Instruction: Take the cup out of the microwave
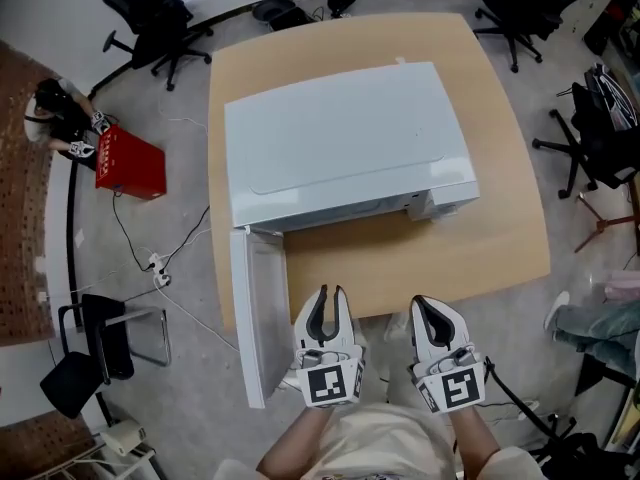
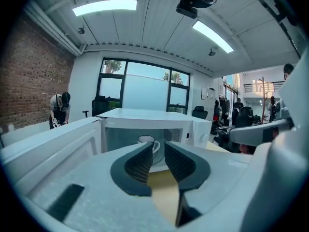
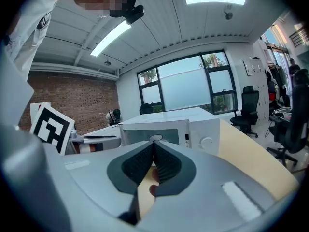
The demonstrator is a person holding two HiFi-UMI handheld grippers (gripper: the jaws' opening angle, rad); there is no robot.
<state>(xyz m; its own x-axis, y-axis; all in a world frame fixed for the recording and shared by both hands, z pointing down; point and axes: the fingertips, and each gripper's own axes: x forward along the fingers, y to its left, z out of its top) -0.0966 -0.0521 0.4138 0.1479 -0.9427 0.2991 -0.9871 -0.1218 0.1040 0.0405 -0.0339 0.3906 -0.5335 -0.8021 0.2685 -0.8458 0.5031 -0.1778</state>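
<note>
Both jaws: your left gripper (image 1: 331, 296) narrowly apart, your right gripper (image 1: 425, 310) closed; neither holds anything.
Door (image 1: 258, 313): stands open, giving you reach.
Cup (image 2: 147, 140): upright inside the microwave (image 1: 345, 143).

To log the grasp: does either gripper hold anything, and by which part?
Nothing is held. Left gripper slightly open, right gripper shut, both empty; the cup stands inside the microwave.

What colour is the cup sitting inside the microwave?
White; the cup shows best in the left gripper view.
</note>
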